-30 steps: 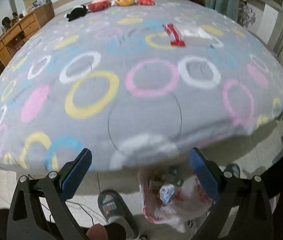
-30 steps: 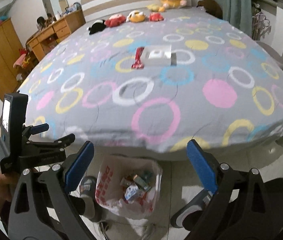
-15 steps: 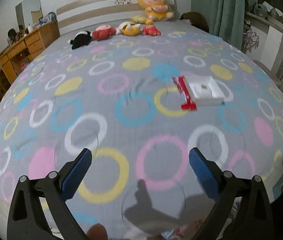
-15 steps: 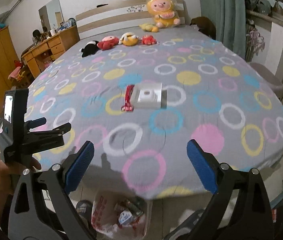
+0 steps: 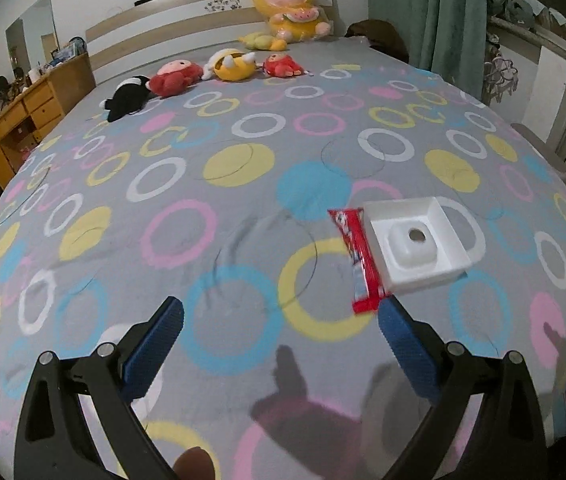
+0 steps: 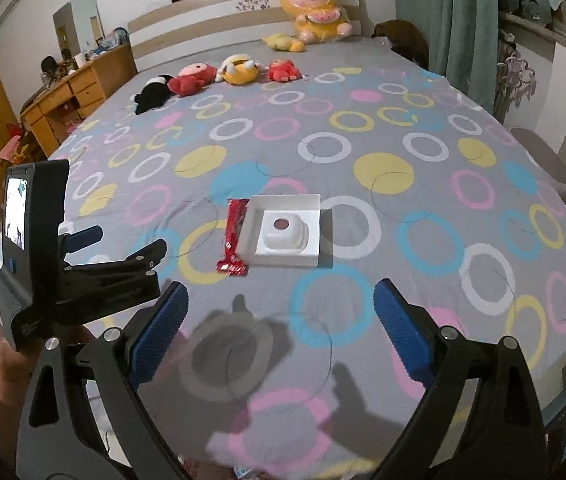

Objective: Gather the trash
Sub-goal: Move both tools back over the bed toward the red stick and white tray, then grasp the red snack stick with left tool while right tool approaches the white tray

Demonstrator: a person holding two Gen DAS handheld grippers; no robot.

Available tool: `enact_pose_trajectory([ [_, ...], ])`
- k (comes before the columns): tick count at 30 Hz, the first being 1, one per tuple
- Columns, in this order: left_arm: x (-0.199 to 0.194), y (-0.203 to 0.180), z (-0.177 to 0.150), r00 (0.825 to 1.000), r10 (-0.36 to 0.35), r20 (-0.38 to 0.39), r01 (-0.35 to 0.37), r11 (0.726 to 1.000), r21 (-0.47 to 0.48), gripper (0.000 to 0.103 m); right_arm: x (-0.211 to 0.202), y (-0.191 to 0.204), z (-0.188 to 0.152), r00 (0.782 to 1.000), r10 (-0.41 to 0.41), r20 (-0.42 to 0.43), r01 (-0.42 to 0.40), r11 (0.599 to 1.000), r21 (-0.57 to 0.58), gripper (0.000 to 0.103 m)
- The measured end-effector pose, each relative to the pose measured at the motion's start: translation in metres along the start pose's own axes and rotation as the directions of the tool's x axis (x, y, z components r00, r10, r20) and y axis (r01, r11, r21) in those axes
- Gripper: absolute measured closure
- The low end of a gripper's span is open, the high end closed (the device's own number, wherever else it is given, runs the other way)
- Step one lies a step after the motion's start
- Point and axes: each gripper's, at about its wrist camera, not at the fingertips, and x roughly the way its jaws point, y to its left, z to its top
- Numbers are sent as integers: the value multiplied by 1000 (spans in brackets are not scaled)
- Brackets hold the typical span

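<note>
A red snack wrapper lies flat on the grey ring-patterned bed. Right beside it sits a white plastic tray insert. My left gripper hovers over the bed, open and empty, with the wrapper's near end just past its right fingertip. My right gripper is also open and empty, a short way in front of the tray and wrapper. The left gripper's body, held by a hand, shows at the left of the right wrist view.
Several plush toys line the head of the bed below a large yellow one. A wooden dresser stands at the left, a green curtain at the right. A scrap of the trash bag peeks below the bed edge.
Both grippers have risen from the floor-level trash bag and moved forward over the bed, closing on the wrapper and tray. The bag has dropped almost out of view. Both stayed open.
</note>
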Motion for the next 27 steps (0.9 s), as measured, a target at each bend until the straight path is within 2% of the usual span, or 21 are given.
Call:
enact_pose_trajectory([
  [6, 44, -6, 15, 999, -29, -36, 29, 999, 12, 8, 51, -12, 12, 999, -21, -40, 22, 1000, 12, 12],
  [12, 71, -9, 26, 996, -59, -67, 60, 998, 14, 8, 94, -25, 20, 996, -30, -85, 34, 999, 41, 12],
  [27, 115, -18, 44, 988, -86, -127, 88, 996, 7, 8, 139, -26, 20, 990, -43, -132, 46, 999, 22, 12],
])
